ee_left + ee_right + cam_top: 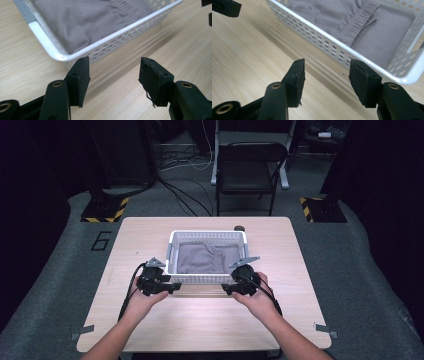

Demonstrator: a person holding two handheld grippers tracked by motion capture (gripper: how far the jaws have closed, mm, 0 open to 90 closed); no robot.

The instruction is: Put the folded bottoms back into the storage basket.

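A white perforated basket (pixel 208 279) is sitting toward the far middle of the desk (pixel 200 320), its long axis running left to right across the person's front, and a grey folded garment (pixel 207 257) is lying flat inside it, covering the bottom. The left gripper (pixel 172 287) is hovering just in front of the basket's near-left corner, and the right gripper (pixel 226 289) is hovering just in front of the near-right corner, so the two are bracketing the near long wall from either end. In the left gripper view the left gripper (pixel 113 72) is standing with its jaws spread and nothing between them, the rounded corner of the basket (pixel 60 53) lying just beyond its left jaw. In the right gripper view the right gripper (pixel 326 72) is likewise spread and holding nothing, with the basket (pixel 332 51) wall just ahead and the garment's gathered waistband (pixel 359 21) showing past the rim. Both hands are about equally near; the garment is lying forward and above the jaw line, so reaching it would probably call for lifting over the near wall.
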